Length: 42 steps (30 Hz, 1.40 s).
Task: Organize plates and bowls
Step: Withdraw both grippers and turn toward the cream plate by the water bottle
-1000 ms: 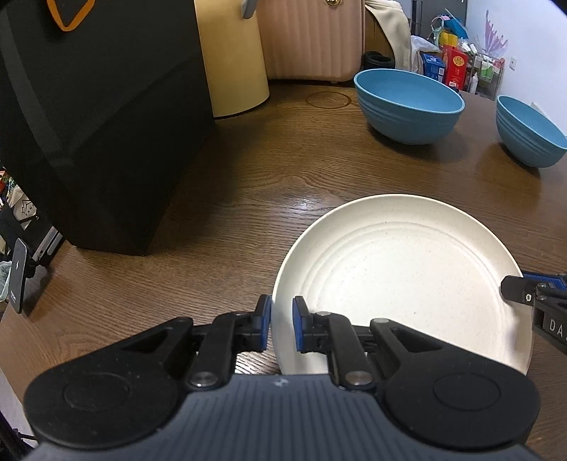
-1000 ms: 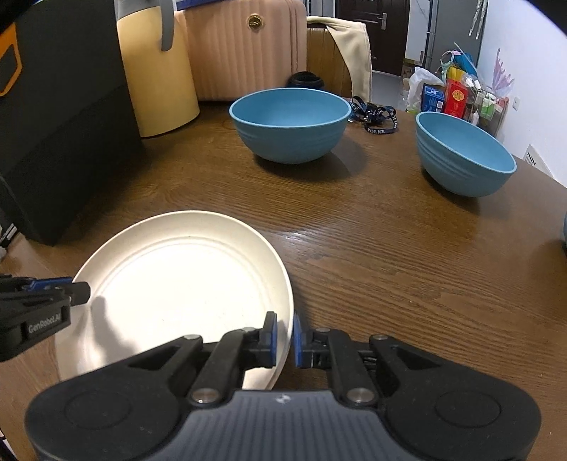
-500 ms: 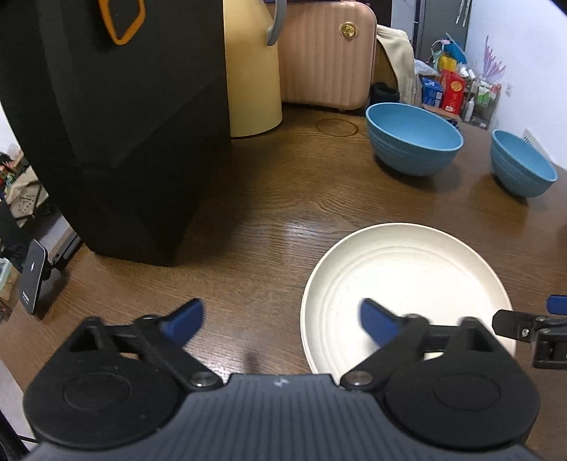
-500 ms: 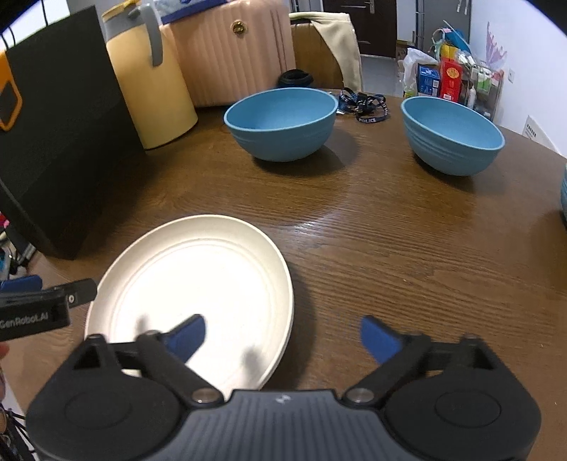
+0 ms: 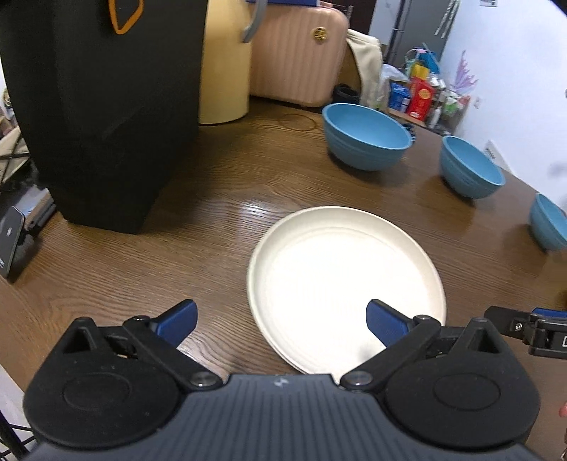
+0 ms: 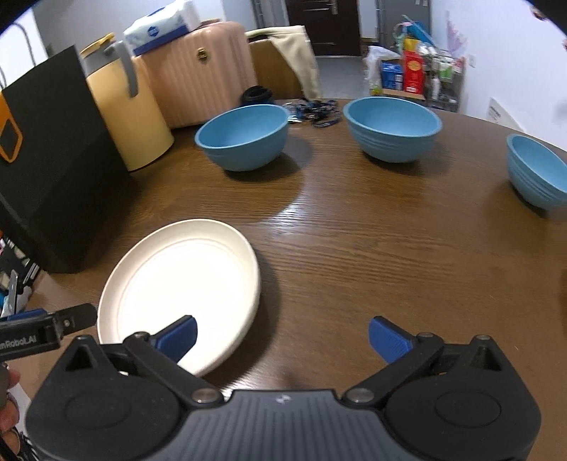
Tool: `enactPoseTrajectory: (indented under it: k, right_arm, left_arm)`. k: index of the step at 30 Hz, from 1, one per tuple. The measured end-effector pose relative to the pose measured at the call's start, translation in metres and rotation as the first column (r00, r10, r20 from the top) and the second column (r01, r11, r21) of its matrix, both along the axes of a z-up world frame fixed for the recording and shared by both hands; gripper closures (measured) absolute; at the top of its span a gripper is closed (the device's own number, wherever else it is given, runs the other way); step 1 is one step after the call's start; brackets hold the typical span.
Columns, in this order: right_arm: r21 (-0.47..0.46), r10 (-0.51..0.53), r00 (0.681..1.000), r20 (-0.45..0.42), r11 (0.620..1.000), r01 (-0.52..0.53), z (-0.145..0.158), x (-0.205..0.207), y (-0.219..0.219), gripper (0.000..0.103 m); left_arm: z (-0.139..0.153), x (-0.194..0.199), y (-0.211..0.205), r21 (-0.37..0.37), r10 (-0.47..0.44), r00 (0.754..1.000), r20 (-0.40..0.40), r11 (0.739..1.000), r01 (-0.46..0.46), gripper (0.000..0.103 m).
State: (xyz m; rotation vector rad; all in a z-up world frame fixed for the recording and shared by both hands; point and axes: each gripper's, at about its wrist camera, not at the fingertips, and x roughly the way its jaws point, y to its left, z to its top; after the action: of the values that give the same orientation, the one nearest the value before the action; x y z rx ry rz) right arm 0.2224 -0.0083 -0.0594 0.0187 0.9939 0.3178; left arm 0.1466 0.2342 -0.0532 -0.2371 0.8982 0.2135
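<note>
Cream plate lies flat on the counter, released. Left tongs and right tongs have just spread wide, empty. Blue bowls stand ahead, nearer the right tongs.

Background clutter around the brown wood-grain table

Tall black paper bag with an orange logo stands at the left, a pale yellow cylindrical bin with a grey handle right beside it, then a ribbed pink hard-shell suitcase with a white-and-blue tissue pack on top. Blue lanyards lie tangled at the far edge, and a beige cloth is draped over a chair.
</note>
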Motion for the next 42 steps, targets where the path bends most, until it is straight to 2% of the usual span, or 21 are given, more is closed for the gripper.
enactPoseTrajectory:
  k: [6, 14, 25, 32, 42]
  right_arm:
    - [-0.007, -0.100, 0.995, 0.006, 0.995, 0.100, 0.001, -0.018, -0.030, 0.000]
    - [-0.022, -0.239, 0.970, 0.039, 0.971, 0.240, 0.010, -0.029, -0.060, 0.000]
    - [-0.043, -0.361, 0.931, 0.044, 0.931, 0.363, 0.010, -0.049, -0.077, 0.000]
    - [-0.037, -0.465, 0.883, 0.063, 0.883, 0.468, 0.014, -0.067, -0.089, 0.000]
    - [-0.061, -0.593, 0.802, 0.067, 0.800, 0.597, 0.017, -0.093, -0.107, 0.000]
  left_arm:
    - [0.008, 0.000, -0.014, 0.000, -0.062, 0.998, 0.024, 0.998, 0.062, 0.000]
    - [0.010, 0.015, -0.032, 0.004, -0.154, 0.987, 0.043, 0.988, 0.154, 0.000]
    - [0.006, 0.035, -0.047, -0.013, -0.284, 0.958, 0.046, 0.959, 0.285, 0.000]
    - [0.007, 0.049, -0.060, -0.005, -0.396, 0.917, 0.051, 0.918, 0.396, 0.000]
    - [0.006, 0.064, -0.093, -0.009, -0.545, 0.837, 0.042, 0.838, 0.546, 0.000]
